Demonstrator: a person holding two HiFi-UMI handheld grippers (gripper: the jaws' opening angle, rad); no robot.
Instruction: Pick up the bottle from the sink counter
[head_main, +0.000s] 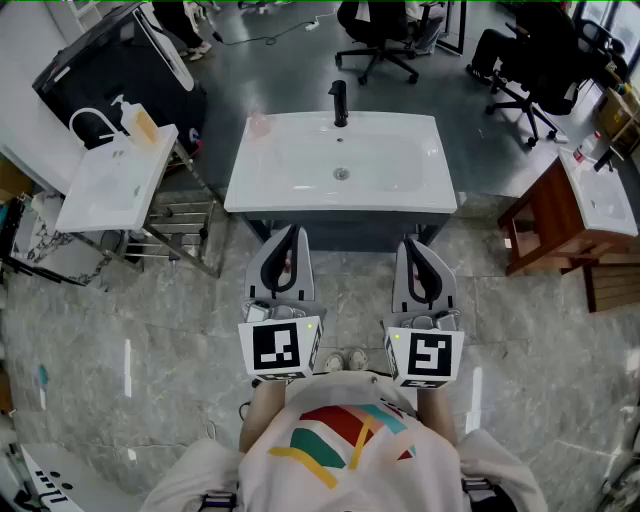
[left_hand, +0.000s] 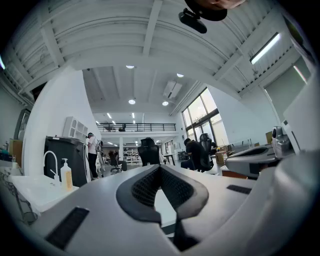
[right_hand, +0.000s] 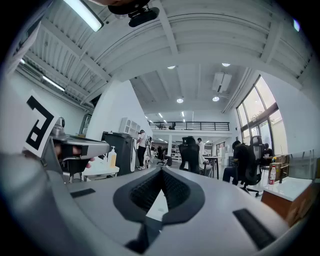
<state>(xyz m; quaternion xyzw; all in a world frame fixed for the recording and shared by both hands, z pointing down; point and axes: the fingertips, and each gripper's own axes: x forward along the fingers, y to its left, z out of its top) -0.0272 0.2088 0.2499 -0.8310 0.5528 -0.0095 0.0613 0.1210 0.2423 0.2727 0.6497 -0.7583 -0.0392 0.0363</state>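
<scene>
The bottle (head_main: 258, 124) is small, pale pink and see-through. It stands upright on the white sink counter (head_main: 440, 190) at the back left corner, about 11 o'clock from the basin's drain (head_main: 341, 173) and well left of the black tap (head_main: 339, 103). It is too small and blurred for me to make out a cap or label.

I hold both grippers close to my body, short of the counter's front edge, with the sink at 12 o'clock. My left gripper (head_main: 291, 235) has its jaws brought together tip to tip with nothing between them, and my right gripper (head_main: 418, 243) is closed the same way. The bottle lies at roughly 11 o'clock from the left one, well apart.

The basin shows only its drain. At 10 o'clock a second white sink (head_main: 75, 205) carries a yellow soap dispenser (head_main: 140, 121) on its back rim beside a white curved tap (head_main: 90, 120). At 2 o'clock a third sink (head_main: 622, 222) sits on a wooden stand (head_main: 540, 225), with a small bottle (head_main: 579, 153) at its near corner.
</scene>
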